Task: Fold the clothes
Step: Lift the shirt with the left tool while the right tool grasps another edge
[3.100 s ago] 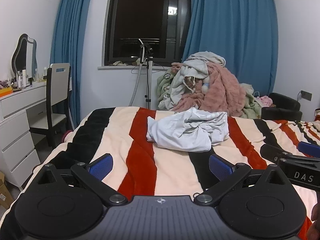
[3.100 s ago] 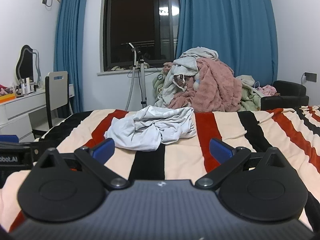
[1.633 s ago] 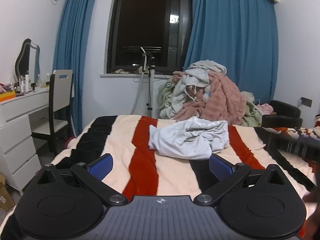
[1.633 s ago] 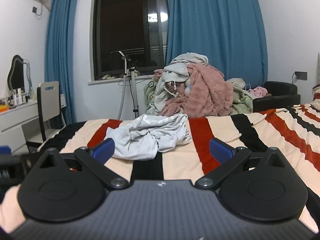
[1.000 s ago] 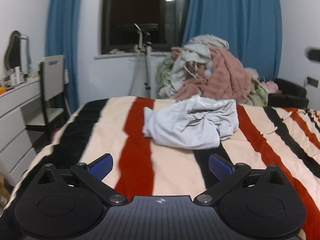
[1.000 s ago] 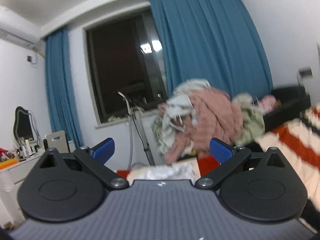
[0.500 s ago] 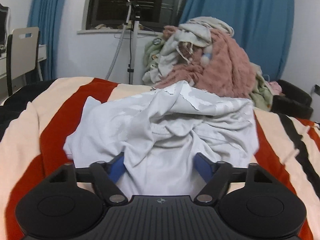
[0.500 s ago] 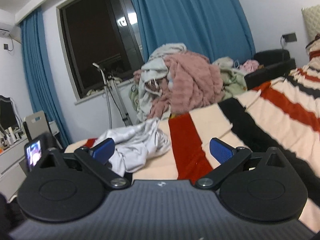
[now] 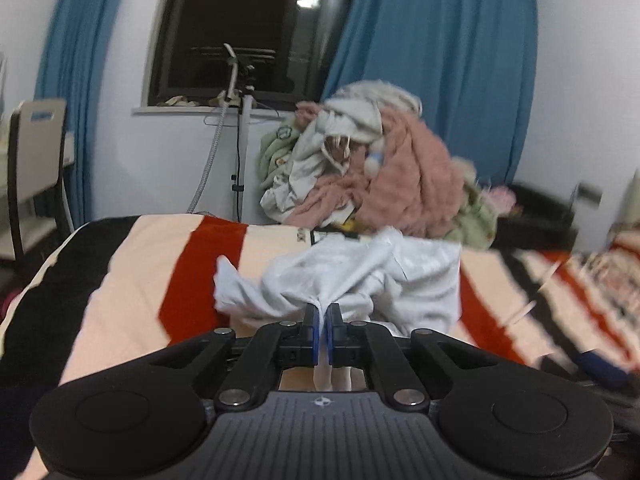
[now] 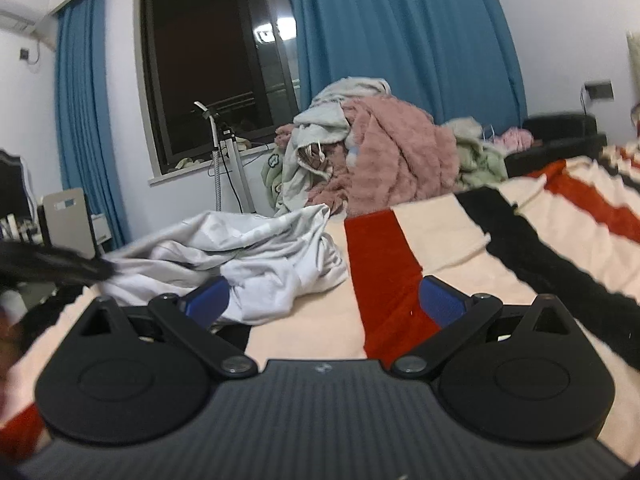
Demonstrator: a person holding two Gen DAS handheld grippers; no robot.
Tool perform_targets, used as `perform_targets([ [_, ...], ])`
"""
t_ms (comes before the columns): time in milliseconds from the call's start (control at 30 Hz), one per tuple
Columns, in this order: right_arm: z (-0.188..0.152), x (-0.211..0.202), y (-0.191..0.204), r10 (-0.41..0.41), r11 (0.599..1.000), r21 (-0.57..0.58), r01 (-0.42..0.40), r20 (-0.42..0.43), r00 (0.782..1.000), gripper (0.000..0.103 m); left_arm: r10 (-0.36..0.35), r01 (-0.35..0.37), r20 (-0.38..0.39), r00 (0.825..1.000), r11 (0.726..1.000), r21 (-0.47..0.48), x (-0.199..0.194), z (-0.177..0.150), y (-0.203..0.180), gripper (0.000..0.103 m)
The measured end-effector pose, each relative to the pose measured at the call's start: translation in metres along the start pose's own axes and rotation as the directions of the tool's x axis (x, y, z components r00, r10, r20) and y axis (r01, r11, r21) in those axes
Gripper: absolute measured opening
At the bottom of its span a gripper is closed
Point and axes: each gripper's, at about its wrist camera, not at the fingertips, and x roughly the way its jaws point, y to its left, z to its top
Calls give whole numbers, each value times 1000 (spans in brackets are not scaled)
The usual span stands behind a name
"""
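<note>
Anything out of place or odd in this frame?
Nothing damaged or spilled. The white garment lies crumpled on the striped blanket, as expected before folding; the left tool is shut on a pinch of it, the right tool open. A heap of clothes sits behind the bed.

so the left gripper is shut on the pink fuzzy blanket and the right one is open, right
Not the pink blanket. The left wrist view shows the left gripper shut on the white garment lying on the striped bed. The right gripper is indeed open.
</note>
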Motion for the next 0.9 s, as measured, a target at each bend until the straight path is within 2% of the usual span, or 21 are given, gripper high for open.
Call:
perform_targets([
  [100, -4, -8, 13, 23, 998, -55, -22, 10, 1000, 103, -48, 48, 60, 997, 999, -8, -37, -11, 18, 4],
  [333, -7, -36, 33, 83, 990, -115, -87, -42, 996, 102, -104, 103, 96, 990, 995, 19, -86, -61, 34, 4],
  [433, 1, -51, 41, 80, 988, -127, -85, -45, 996, 102, -96, 93, 60, 994, 994, 51, -100, -71, 32, 4],
  [533, 9, -65, 48, 77, 987, -139, -83, -48, 996, 102, -77, 74, 43, 996, 996, 53, -116, -74, 36, 4],
  [600, 14, -75, 53, 76, 986, -147, -82, -50, 996, 102, -81, 80, 40, 996, 997, 19, -130, -72, 39, 4],
  [667, 19, -84, 58, 74, 985, -155, -81, -53, 996, 102, -97, 98, 69, 993, 995, -4, -146, -67, 38, 4],
  [733, 24, -94, 63, 72, 983, -163, -80, -55, 996, 96, -110, 112, 103, 989, 994, -17, -160, -61, 35, 4],
  [833, 26, -103, 67, 76, 984, -158, -87, -76, 994, 95, -114, 118, 135, 984, 993, -24, -177, -59, 27, 4],
  [900, 23, -102, 69, 87, 985, -143, -101, -100, 991, 88, -112, 116, 140, 984, 993, -22, -179, -56, 20, 4],
])
